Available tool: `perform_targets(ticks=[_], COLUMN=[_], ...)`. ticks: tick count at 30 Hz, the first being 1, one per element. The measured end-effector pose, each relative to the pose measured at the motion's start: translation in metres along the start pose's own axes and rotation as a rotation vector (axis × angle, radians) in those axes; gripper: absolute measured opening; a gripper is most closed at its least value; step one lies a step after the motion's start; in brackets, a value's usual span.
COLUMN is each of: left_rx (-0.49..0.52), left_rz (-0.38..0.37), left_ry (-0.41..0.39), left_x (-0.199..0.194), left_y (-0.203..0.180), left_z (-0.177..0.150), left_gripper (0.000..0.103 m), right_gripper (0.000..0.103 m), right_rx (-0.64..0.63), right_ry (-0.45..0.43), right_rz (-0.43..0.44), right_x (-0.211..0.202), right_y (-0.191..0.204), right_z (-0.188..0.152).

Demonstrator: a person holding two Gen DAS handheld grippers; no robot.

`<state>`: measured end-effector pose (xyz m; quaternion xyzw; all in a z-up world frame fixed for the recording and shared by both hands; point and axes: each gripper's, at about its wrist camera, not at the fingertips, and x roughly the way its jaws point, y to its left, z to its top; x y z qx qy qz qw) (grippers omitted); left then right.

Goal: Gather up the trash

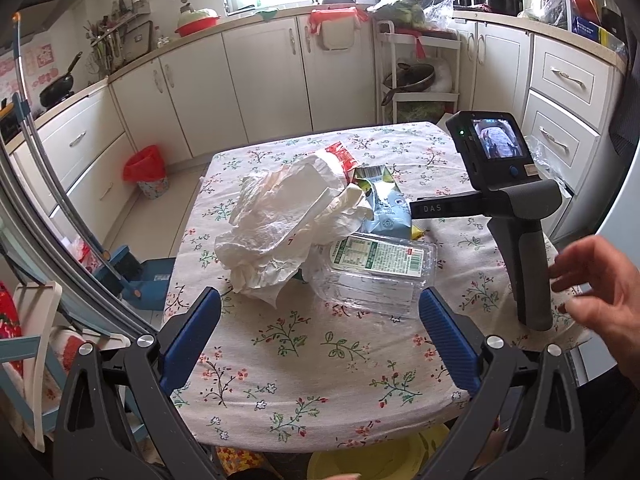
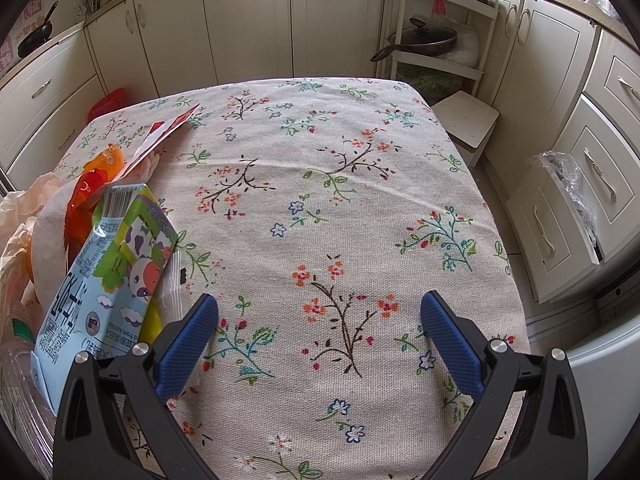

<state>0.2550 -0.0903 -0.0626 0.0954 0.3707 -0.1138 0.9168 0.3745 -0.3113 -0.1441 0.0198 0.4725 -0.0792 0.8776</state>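
A trash pile lies mid-table [image 1: 320, 368]: crumpled white paper [image 1: 276, 220], a clear plastic container [image 1: 376, 276] with a green label, a blue milk pouch [image 1: 388, 208] and a red-and-white wrapper [image 1: 340, 156]. My left gripper [image 1: 320, 316] hovers open just in front of the container, holding nothing. The right gripper's handle [image 1: 528, 260] stands on the table to the right, with a bare hand [image 1: 600, 284] close beside it. In the right wrist view my right gripper [image 2: 320, 320] is open over bare tablecloth [image 2: 360, 160]; the blue pouch [image 2: 108, 280], orange peel [image 2: 106, 160] and wrapper [image 2: 168, 132] lie to its left.
A bin with a red liner [image 1: 146, 170] stands on the floor left of the table, and a blue dustpan [image 1: 152, 276] sits nearer. A white rack with a pan [image 1: 416, 76] and a small stool [image 2: 468, 120] stand beyond the table. A drawer with a plastic bag [image 2: 568, 184] hangs open at right.
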Motion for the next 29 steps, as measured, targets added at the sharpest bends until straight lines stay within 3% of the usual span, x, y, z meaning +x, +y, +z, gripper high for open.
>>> perform_targets(ticks=[10, 15, 20, 24, 29], left_rx=[-0.014, -0.074, -0.039, -0.022, -0.019], left_rz=[0.029, -0.041, 0.014, 0.076, 0.067], left_ry=[-0.007, -0.039, -0.096, -0.059, -0.037], left_x=[0.002, -0.001, -0.011, -0.005, -0.002], left_y=[0.007, 0.017, 0.013, 0.015, 0.017], left_z=[0.000, -0.003, -0.003, 0.001, -0.001], left_gripper=[0.095, 0.095, 0.095, 0.095, 0.095], right_gripper=[0.097, 0.097, 0.097, 0.097, 0.097], right_rx=[0.000, 0.000, 0.000, 0.000, 0.000], right_ry=[0.000, 0.000, 0.000, 0.000, 0.000], right_rz=[0.000, 0.000, 0.000, 0.000, 0.000], right_x=[0.000, 0.000, 0.000, 0.000, 0.000], right_y=[0.000, 0.000, 0.000, 0.000, 0.000], right_z=[0.000, 0.000, 0.000, 0.000, 0.000])
